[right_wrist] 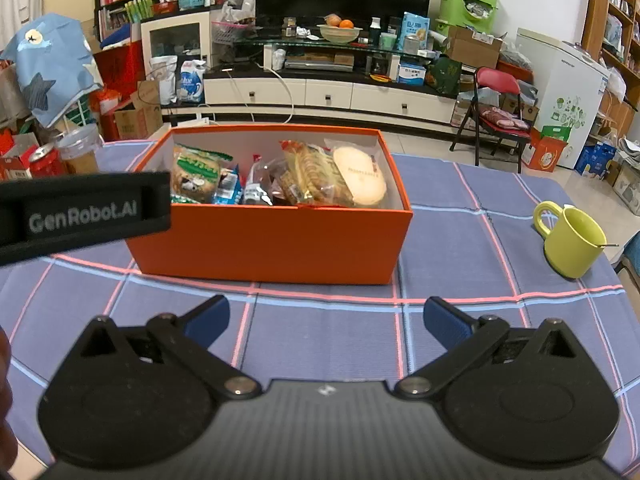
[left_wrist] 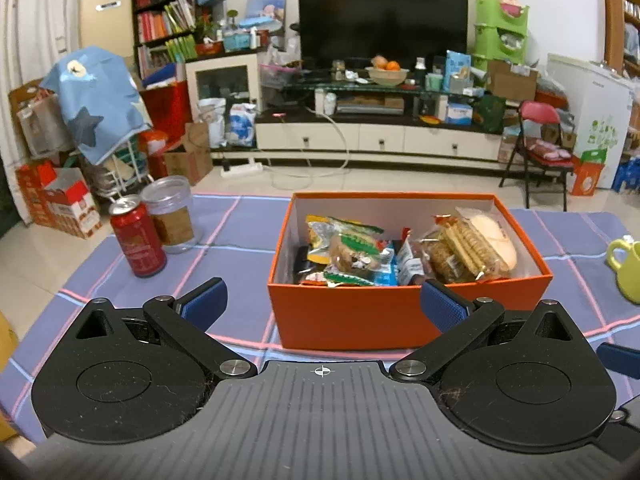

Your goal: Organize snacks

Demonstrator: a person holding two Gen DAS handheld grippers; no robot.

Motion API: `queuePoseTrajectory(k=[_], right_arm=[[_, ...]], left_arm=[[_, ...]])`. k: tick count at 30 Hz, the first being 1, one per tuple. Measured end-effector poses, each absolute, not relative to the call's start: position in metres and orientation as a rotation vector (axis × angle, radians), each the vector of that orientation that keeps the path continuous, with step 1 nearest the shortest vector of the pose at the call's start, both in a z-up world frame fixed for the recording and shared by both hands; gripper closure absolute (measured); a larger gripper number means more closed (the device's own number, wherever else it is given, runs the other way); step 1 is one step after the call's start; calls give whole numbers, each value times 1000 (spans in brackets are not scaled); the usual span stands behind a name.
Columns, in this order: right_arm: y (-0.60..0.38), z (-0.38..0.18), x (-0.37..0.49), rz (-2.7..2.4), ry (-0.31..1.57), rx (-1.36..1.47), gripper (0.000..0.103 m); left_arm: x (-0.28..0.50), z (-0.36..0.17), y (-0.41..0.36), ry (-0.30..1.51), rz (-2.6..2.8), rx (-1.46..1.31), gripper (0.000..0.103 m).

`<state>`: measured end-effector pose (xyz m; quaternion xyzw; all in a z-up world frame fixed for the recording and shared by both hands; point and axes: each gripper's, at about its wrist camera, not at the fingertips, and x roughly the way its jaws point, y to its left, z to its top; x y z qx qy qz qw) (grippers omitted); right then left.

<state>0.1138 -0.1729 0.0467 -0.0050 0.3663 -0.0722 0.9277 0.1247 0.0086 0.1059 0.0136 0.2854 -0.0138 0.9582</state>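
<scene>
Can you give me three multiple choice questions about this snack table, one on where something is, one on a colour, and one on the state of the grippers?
1. Where does the red can stand?
A. Inside the box
B. On the cloth beside the clear jar
C. On the floor

2. What colour is the mug?
A. Yellow-green
B. White
C. Blue

3. How are the two grippers?
A. Both shut on snacks
B. One open, one shut
C. Both open and empty

Answers: 1 B, the can is upright on the checked cloth next to the jar, left of the orange box. 2 A, the mug shows yellow-green in both views. 3 C, the left gripper and right gripper have their fingers spread with nothing between them.
</scene>
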Motion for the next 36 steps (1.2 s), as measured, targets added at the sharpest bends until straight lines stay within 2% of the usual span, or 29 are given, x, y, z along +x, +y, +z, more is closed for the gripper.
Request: queuePoseTrajectory(k=[36], right_arm=[[-173,46,113,-140,760,-21,1]], left_arm=[[123,99,0,612,-65,58,11]])
